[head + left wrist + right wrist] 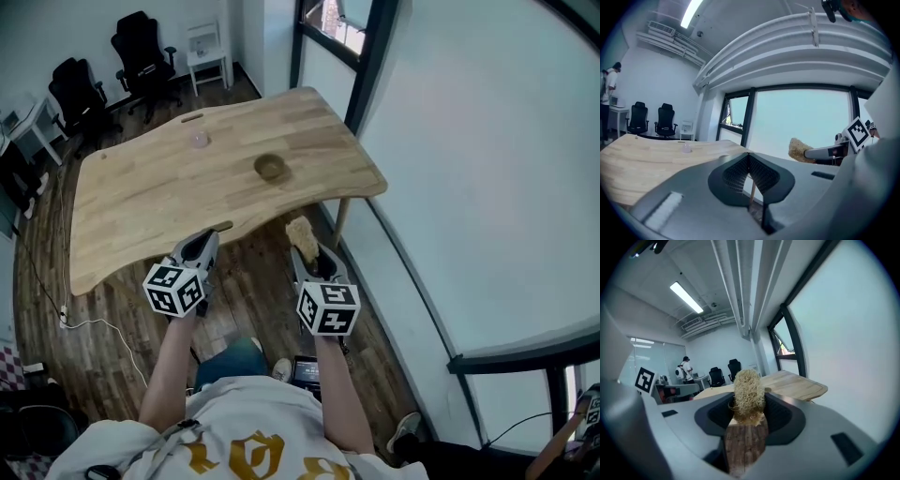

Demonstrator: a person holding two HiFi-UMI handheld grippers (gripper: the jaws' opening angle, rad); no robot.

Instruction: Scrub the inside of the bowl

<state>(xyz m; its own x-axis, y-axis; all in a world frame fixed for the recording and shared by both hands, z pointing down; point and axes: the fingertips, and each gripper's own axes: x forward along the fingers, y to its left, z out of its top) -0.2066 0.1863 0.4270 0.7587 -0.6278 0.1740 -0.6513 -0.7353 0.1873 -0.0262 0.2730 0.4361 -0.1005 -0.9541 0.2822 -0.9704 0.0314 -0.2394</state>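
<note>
2 grippers are being held side by side at the near edge of 1 wooden table [141, 197], above a dark plank floor [253, 295]. The left gripper [208, 238] is being kept with its jaws pressed together at the tips, and nothing is being gripped between them. The right gripper [306, 255] is being kept clamped on 1 tan fibre scrubber [302, 232]. The scrubber's lower part is being pinched by the jaws, while its upper part is being left sticking out past the jaw tips towards the table.

1 brown bowl [271, 168] is being left upright on the table top, right of the middle. It is being touched by neither gripper, and the scrubber is being held well apart from it on the near side. 1 small clear object [199, 140] is being left on the table, farther away and to the left of the bowl; what it is cannot be told.

Beyond the far left end of the table, 2 black office chairs [141, 42] are being shown, with 1 small white side table [208, 52] to their right
</note>
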